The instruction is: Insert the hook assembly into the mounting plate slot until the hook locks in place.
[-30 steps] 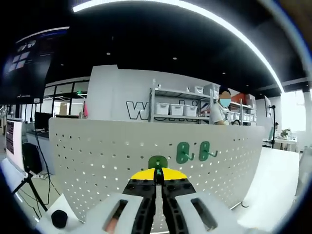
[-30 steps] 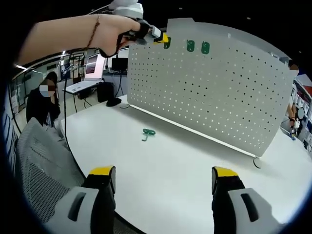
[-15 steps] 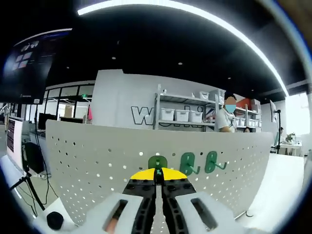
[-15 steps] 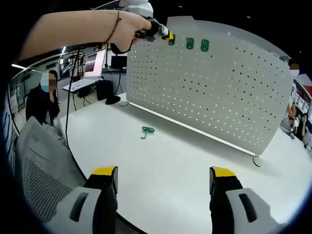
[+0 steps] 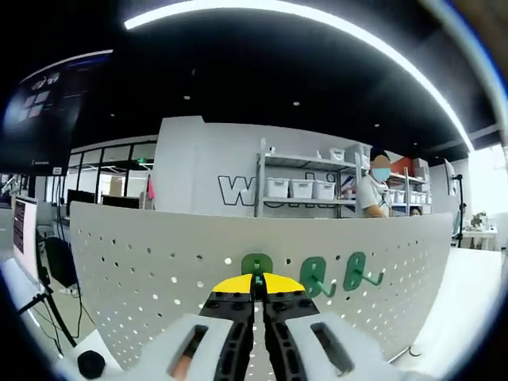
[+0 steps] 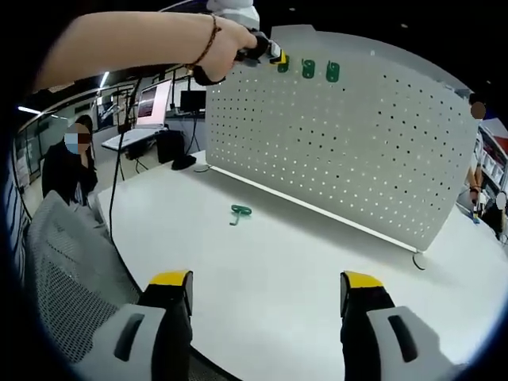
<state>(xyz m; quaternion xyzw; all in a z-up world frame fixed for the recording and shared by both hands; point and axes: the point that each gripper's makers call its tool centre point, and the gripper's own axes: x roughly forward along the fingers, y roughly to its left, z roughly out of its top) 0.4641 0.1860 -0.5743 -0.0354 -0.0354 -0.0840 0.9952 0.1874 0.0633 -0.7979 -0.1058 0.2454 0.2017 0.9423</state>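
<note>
Up near the top edge of the white pegboard (image 5: 159, 262) sits a green hook (image 5: 256, 264), pinched between the yellow-tipped jaws of the left gripper (image 5: 257, 282), which are clenched on it; in the right gripper view the same hook (image 6: 283, 64) is pressed against the board's top row of holes, with the left gripper (image 6: 275, 57) and the person's hand (image 6: 230, 46) reaching in from the left. Whether it has locked into the board I cannot tell

Just beside it on the board hang two more green hooks, the nearer (image 5: 317, 275) and the farther (image 5: 356, 271), so three hooks line up along the top row; the right gripper view shows the same pair (image 6: 309, 69) (image 6: 332, 71). A fourth green hook (image 6: 240, 213) lies loose on the white table (image 6: 286, 278), well apart from the board's foot, making four hooks in all

The right gripper (image 6: 265, 295) hangs low over the table with its two yellow-tipped jaws spread wide and nothing between them

Farther out, the left gripper view takes in a shelf rack (image 5: 305, 186) with white bins and one person (image 5: 371, 193) standing beside it; the right gripper view has another person (image 6: 67, 163) seated at the left, and a grey mesh chair back (image 6: 63, 274)
</note>
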